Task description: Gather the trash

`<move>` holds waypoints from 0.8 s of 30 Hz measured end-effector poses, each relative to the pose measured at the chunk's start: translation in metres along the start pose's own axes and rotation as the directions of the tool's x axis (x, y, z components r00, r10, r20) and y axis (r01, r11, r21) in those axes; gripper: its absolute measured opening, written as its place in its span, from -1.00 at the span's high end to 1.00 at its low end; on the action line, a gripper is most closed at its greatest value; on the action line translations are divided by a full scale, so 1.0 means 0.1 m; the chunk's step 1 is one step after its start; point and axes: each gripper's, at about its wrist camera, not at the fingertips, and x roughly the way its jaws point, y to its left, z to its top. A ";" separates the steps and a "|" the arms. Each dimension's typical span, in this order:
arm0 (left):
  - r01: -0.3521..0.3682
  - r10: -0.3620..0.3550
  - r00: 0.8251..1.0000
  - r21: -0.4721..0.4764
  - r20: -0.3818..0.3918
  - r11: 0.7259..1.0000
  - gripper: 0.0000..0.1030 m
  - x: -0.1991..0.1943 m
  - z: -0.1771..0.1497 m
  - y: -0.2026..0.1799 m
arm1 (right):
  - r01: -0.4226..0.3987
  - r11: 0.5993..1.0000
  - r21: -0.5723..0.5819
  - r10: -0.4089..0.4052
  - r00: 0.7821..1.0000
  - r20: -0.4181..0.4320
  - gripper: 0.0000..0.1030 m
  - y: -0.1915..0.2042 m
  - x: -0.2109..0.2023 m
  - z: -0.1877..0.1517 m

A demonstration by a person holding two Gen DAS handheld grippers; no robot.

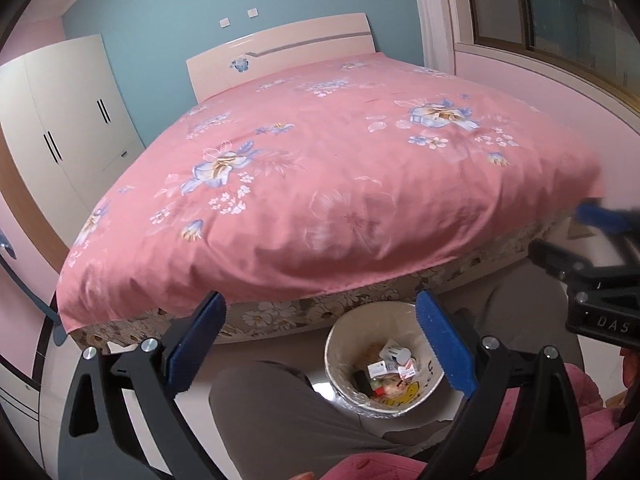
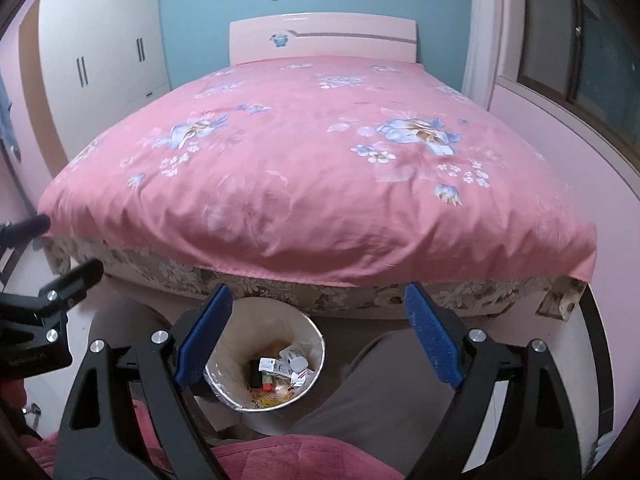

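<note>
A round white trash bin (image 1: 352,332) (image 2: 244,332) with a clear liner stands on the floor at the foot of the bed, between a person's knees. Inside it lies trash (image 1: 390,368) (image 2: 282,368): small white boxes, a silver-topped container, wrappers and a dark item. My left gripper (image 1: 320,300) hangs above and in front of the bin, jaws wide open, nothing between the blue pads. My right gripper (image 2: 318,292) is also open and empty above the bin. Each gripper's fingers (image 1: 560,258) (image 2: 76,276) show at the edge of the other's view.
A bed with a pink flowered quilt (image 1: 320,180) (image 2: 320,180) fills the middle, its edge overhanging just behind the bin. Grey trouser legs (image 1: 280,420) (image 2: 380,392) flank the bin. A white wardrobe (image 1: 60,120) stands left, a window (image 1: 560,20) right.
</note>
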 end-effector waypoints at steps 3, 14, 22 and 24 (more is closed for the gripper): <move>0.005 -0.005 1.000 -0.011 -0.001 1.000 -0.89 -0.01 -0.02 0.01 | -0.002 1.000 -0.008 0.002 1.000 0.000 -0.68 0.01 -0.01 0.00; 0.015 -0.015 1.000 -0.018 0.015 1.000 -0.89 -0.05 -0.04 0.03 | 0.015 0.999 -0.033 -0.015 1.000 -0.002 -0.68 0.08 0.00 0.00; 0.015 -0.015 1.000 -0.013 0.020 1.000 -0.89 -0.06 -0.02 0.00 | 0.014 0.999 -0.037 -0.014 1.000 -0.003 -0.68 0.08 0.00 0.01; 0.015 -0.015 1.000 -0.013 0.020 1.000 -0.89 -0.06 -0.03 0.00 | 0.013 0.999 -0.033 -0.013 1.000 -0.002 -0.68 0.08 0.00 0.01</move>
